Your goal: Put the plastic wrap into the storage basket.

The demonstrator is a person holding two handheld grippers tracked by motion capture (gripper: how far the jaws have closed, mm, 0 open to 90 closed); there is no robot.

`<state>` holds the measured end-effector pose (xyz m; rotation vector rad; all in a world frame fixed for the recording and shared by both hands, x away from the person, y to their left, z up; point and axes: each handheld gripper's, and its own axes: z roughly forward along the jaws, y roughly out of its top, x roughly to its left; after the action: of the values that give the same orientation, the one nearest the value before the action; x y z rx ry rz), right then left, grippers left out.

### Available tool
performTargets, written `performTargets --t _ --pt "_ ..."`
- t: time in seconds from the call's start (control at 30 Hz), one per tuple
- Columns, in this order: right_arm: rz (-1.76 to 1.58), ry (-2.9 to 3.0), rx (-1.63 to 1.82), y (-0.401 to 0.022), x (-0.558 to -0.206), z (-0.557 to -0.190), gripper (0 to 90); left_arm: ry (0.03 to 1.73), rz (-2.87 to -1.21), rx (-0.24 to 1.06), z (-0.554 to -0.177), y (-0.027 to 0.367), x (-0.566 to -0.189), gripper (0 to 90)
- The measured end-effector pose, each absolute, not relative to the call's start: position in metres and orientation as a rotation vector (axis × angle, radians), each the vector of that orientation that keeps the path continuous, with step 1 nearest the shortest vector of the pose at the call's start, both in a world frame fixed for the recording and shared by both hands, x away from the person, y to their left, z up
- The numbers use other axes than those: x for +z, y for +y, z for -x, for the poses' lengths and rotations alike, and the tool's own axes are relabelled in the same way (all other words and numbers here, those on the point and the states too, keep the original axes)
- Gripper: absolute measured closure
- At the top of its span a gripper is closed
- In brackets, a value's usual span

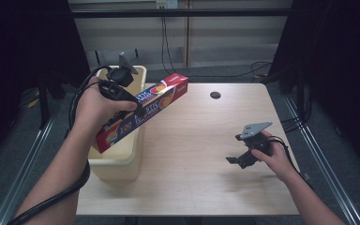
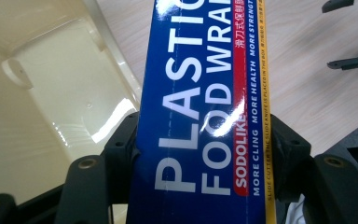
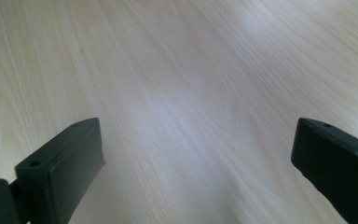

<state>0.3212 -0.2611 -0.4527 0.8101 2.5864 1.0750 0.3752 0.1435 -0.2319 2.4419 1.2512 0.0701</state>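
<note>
A long blue and red box of plastic food wrap (image 1: 143,111) is held tilted above the cream plastic bin (image 1: 117,161) at the table's left edge. My left gripper (image 1: 122,96) is shut on the box near its middle. In the left gripper view the box (image 2: 205,107) runs up between the two black jaws, with the bin's inside (image 2: 51,93) to its left. My right gripper (image 1: 236,161) hovers low over the wooden table (image 1: 192,140) at the right, open, with nothing between its fingers (image 3: 60,168).
A dark round hole (image 1: 215,95) sits in the table near its far edge. Metal rails run along both sides of the table. Dark curtains and cables stand behind it. The right gripper (image 2: 354,60) shows far off in the left gripper view.
</note>
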Motion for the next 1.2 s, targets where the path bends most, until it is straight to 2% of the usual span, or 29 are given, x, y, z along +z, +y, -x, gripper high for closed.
performTargets --t 0.53,1.2 --pt "-0.804 2.596 1.077 -0.261 -0.453 -0.321 2.1 1.329 -2.387 0.109 -0.367 0.169 -0.212 40.1" --pt "-0.804 2.598 1.088 -0.260 -0.452 -0.322 2.0 1.426 -2.325 0.133 -0.363 0.199 -0.210 40.2"
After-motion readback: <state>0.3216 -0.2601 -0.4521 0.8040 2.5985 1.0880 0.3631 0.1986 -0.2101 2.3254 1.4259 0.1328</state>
